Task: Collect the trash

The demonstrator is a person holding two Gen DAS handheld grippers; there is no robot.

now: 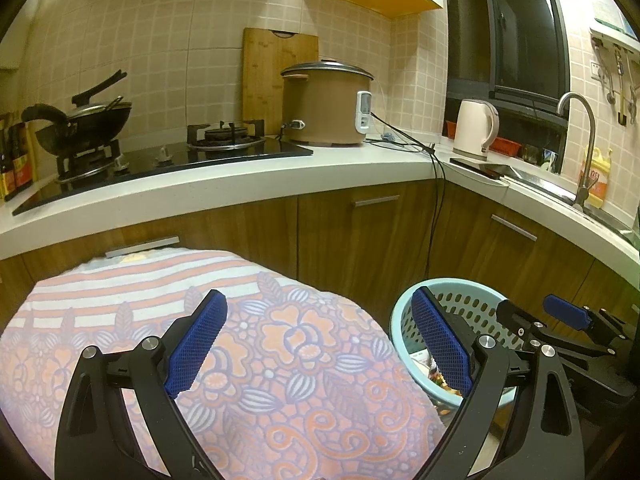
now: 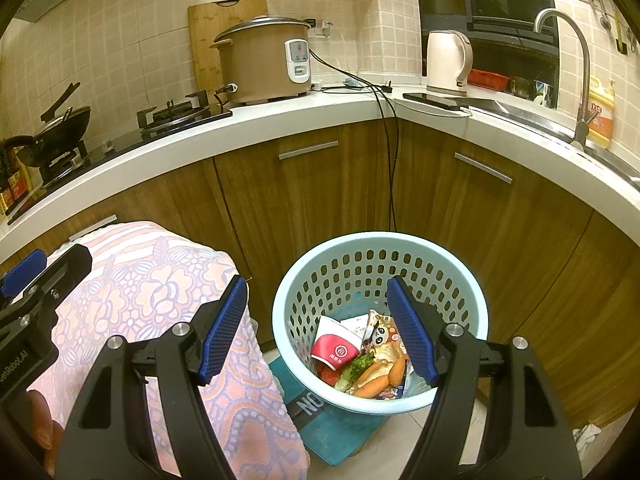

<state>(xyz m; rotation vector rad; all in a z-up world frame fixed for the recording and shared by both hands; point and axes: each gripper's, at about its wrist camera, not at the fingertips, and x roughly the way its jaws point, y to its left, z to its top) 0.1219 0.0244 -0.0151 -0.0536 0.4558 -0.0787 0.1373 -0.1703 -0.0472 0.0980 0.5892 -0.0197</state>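
2 tools hang above the kitchen floor, both spread wide with nothing between their ribbed blue pads. The left tool (image 1: 320, 340) hovers over a soft towelling cloth (image 1: 224, 344) patterned with orange flowers and stripes, draped on a boxy shape just beside the wooden cabinets (image 1: 360, 232). The right tool (image 2: 316, 328) hovers over a round pale-blue plastic basket (image 2: 288, 280) with perforated walls, standing on the tiled floor partly on a teal mat (image 2: 344, 436).

Inside the basket lies the trash (image 2: 368, 356): a red and white paper cup (image 2: 334, 346) on its side, a wrapper with a panda face (image 2: 380, 334), green leafy scraps, orange sausage-shaped pieces and something red underneath.

Behind, a curved white counter (image 2: 256, 128) carries a brown cylindrical rice cooker (image 2: 264, 64) with a metal lid, a bamboo cutting board (image 2: 204, 44) leaning on the tiled wall, a cream kettle (image 2: 448, 62), a flat black phone (image 2: 434, 100) and a black glass gas hob (image 1: 168, 160) with a dark wok (image 1: 84, 120) on its left burner. A curved steel tap (image 2: 580, 60) rises at the sink, a yellow bottle (image 2: 600, 120) beside it
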